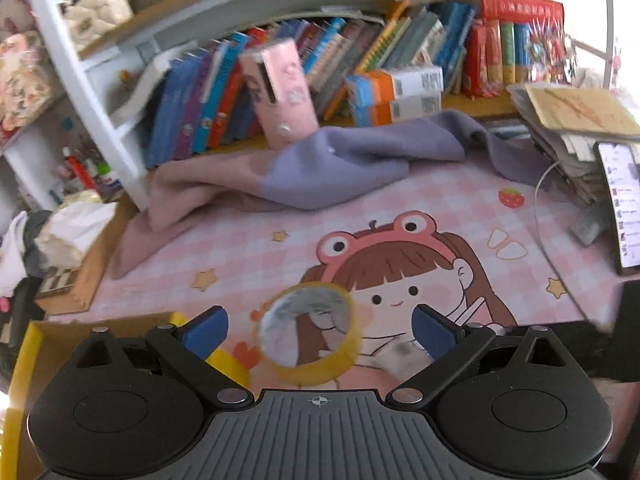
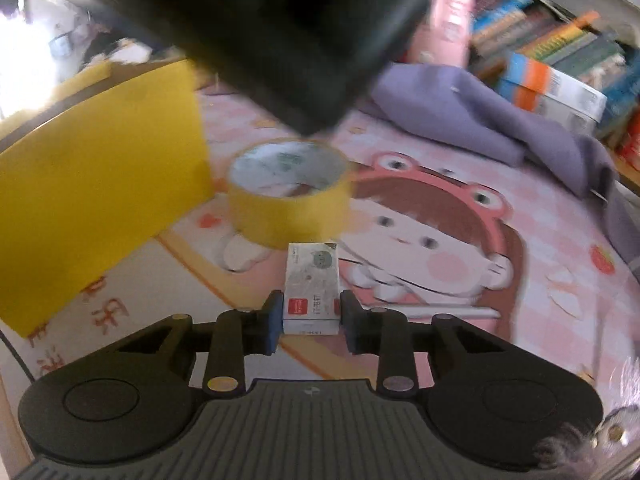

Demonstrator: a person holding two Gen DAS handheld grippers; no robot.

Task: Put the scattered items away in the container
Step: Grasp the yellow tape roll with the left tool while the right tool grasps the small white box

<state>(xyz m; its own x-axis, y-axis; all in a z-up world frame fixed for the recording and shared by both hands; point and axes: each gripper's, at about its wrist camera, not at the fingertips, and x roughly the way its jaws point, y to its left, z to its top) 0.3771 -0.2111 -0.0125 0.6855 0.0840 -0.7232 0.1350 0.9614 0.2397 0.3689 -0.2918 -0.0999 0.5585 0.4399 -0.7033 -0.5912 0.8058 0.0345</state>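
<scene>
A yellow tape roll (image 1: 310, 332) lies on the pink cartoon mat (image 1: 420, 208), just ahead of and between the fingers of my open, empty left gripper (image 1: 320, 330). It also shows in the right wrist view (image 2: 290, 192). A yellow cardboard box (image 2: 96, 184) stands left of the roll; its corner shows in the left wrist view (image 1: 36, 344). My right gripper (image 2: 311, 322) is shut on a small white staple box (image 2: 312, 286), held above the mat. The left gripper's dark body (image 2: 288, 36) hangs over the roll in the right wrist view.
A purple and pink cloth (image 1: 320, 168) lies crumpled at the mat's back. Behind it are a bookshelf (image 1: 360, 52) and a pink box (image 1: 280, 92). A paper stack (image 1: 572, 128) and a phone (image 1: 622, 204) sit at right, tissues (image 1: 76, 228) at left.
</scene>
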